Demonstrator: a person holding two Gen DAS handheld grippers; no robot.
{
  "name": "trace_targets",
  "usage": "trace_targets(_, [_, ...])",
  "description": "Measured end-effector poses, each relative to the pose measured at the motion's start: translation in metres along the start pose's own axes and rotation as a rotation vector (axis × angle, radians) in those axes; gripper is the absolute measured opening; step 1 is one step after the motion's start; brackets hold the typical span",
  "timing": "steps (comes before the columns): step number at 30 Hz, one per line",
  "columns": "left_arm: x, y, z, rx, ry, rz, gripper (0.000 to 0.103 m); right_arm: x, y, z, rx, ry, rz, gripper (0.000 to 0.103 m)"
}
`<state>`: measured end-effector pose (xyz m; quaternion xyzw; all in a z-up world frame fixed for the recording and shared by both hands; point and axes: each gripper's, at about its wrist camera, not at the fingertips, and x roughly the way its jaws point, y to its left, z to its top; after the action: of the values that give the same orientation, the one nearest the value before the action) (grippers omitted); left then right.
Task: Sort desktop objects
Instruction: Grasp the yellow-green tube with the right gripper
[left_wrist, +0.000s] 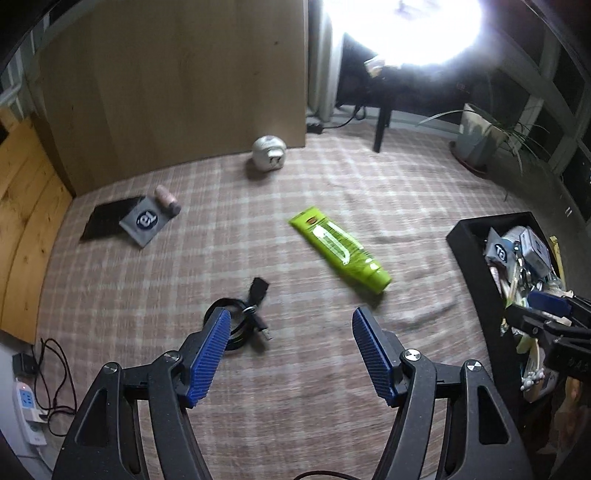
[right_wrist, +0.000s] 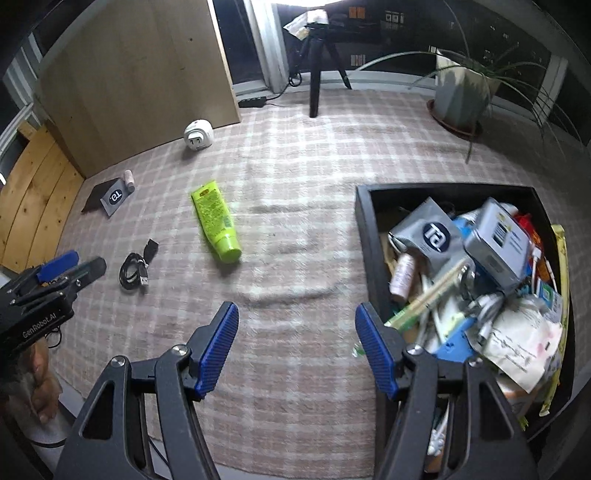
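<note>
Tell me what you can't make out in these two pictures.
- Lamp, left view: glare washes it out.
- Green tube label, both views: blurred.
- Black box bottom, right view: buried under clutter.
- Cable, left view: partly behind the left gripper finger.

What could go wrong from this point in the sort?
1. The black box is heaped above its rim; another item may slide off.
2. The coiled cable has loose ends that could snag a pad of the open left gripper.
3. The wrinkled cloth may bunch under the green tube when gripped.
</note>
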<state>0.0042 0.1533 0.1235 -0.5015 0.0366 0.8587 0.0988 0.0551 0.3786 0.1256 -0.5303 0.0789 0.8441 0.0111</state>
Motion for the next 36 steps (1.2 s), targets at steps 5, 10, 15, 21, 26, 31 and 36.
trace_targets(5, [0.021,0.012,0.000,-0.048,0.044,-0.071,0.066,0.023,0.016,0.021,-0.021,0.045,0.030,0.065])
trace_targets(10, [0.050,0.008,0.003,-0.079,0.107,-0.141,0.066,0.061,0.027,0.048,-0.028,0.124,0.094,0.065])
trace_targets(15, [0.077,-0.004,0.011,-0.111,0.149,-0.208,0.066,0.103,0.038,0.079,-0.048,0.192,0.100,0.062])
trace_targets(21, [0.106,-0.015,0.028,-0.173,0.185,-0.243,0.066,0.150,0.052,0.106,-0.066,0.292,0.128,0.044])
trace_targets(26, [0.129,-0.018,0.036,-0.221,0.213,-0.263,0.066,0.176,0.051,0.117,-0.035,0.345,0.181,0.044])
trace_targets(31, [0.144,-0.016,0.040,-0.267,0.229,-0.289,0.063,0.190,0.054,0.116,-0.036,0.388,0.226,0.037])
trace_targets(36, [0.149,-0.019,0.040,-0.265,0.208,-0.288,0.055,0.195,0.061,0.108,-0.060,0.391,0.256,0.028])
